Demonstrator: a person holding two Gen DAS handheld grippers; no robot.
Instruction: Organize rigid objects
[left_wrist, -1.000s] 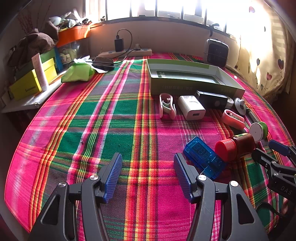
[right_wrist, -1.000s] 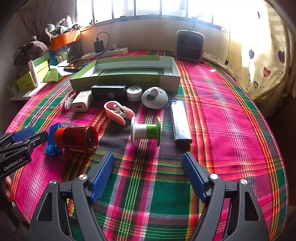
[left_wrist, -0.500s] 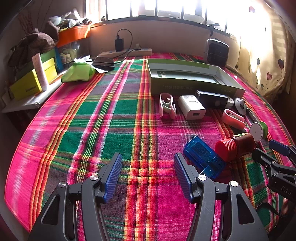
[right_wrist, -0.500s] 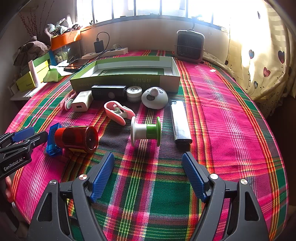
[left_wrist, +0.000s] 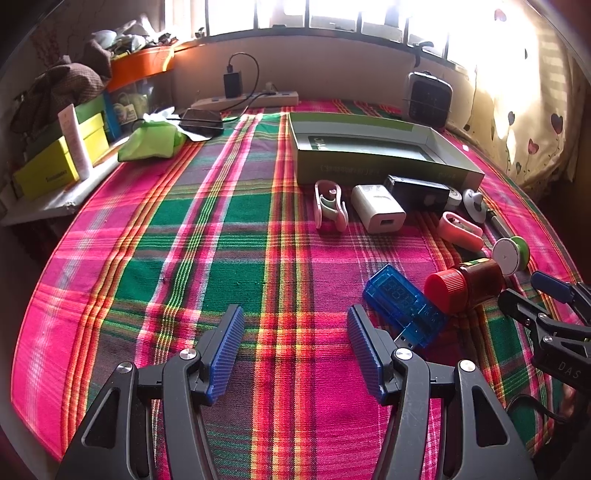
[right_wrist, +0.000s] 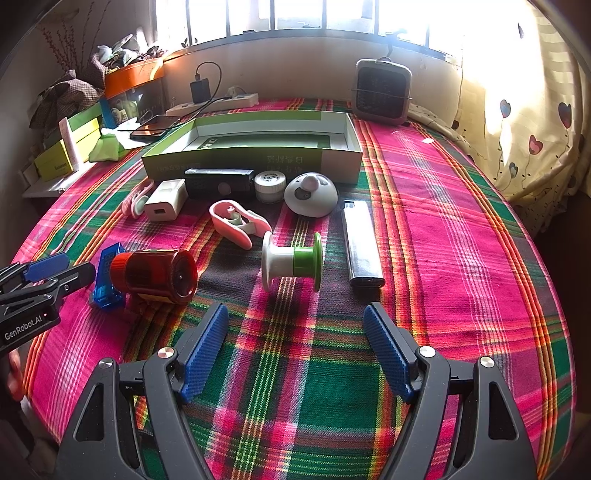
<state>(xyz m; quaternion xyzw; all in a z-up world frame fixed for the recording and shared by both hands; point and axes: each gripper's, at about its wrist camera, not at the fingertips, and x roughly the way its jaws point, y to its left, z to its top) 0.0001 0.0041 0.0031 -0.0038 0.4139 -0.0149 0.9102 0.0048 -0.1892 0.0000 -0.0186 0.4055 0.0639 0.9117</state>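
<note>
Both grippers empty, jaws spread wide, hovering over pink-green plaid cloth (right_wrist: 461, 229). Left gripper (left_wrist: 295, 347): blue translucent USB tester (left_wrist: 402, 308) just beside its right finger at 2 o'clock. Right gripper (right_wrist: 295, 347): white-green plastic spool (right_wrist: 291, 260) at 12, red-capped brown jar (right_wrist: 155, 275) lying on its side at 10, silver lighter (right_wrist: 360, 243) at 1. Open green cardboard box (right_wrist: 255, 157) sits further back at 12, w/ white charger cube (right_wrist: 166, 199) & pink clip (right_wrist: 240, 221) in front of it.

Black tools (left_wrist: 293, 347), ribbed blue pads (right_wrist: 386, 349)

Red-capped jar (right_wrist: 155, 275) lies sideways, apparently touching blue USB meter (left_wrist: 402, 306).
</note>
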